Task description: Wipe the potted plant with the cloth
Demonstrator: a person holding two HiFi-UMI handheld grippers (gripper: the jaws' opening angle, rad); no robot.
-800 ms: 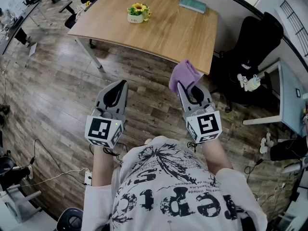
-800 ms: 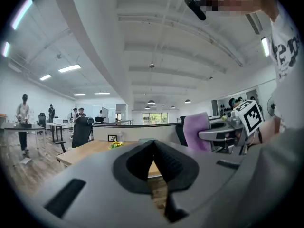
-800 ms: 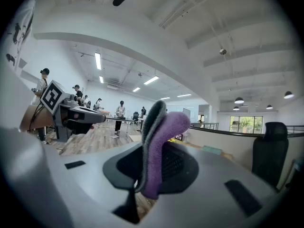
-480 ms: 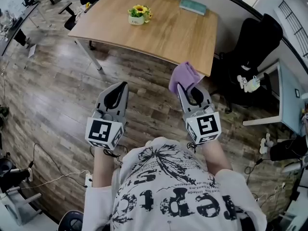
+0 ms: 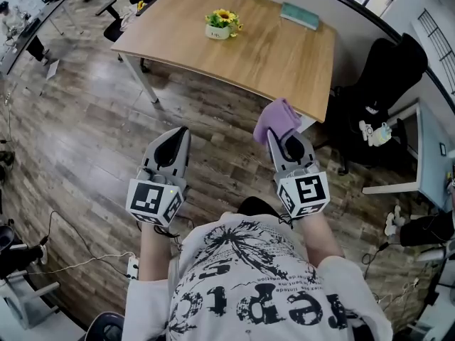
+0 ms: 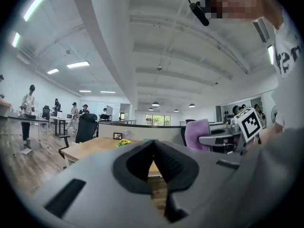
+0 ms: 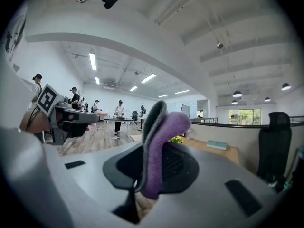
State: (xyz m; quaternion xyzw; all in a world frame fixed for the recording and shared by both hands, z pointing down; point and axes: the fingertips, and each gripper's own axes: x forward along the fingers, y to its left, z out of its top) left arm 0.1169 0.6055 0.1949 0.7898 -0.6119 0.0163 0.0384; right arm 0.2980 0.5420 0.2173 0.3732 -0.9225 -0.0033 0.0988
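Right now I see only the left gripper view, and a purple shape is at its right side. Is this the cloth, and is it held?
Observer: Yes. The right gripper view shows the purple cloth pinched between the shut right tongs, with its free end standing up.
Operator: Is something on the table that my view hides?
Observer: The head view shows a teal book near the far edge of the table, to the right of the potted plant.
Operator: What stands at the table's right side?
Observer: A black office chair, close to the table's right corner.
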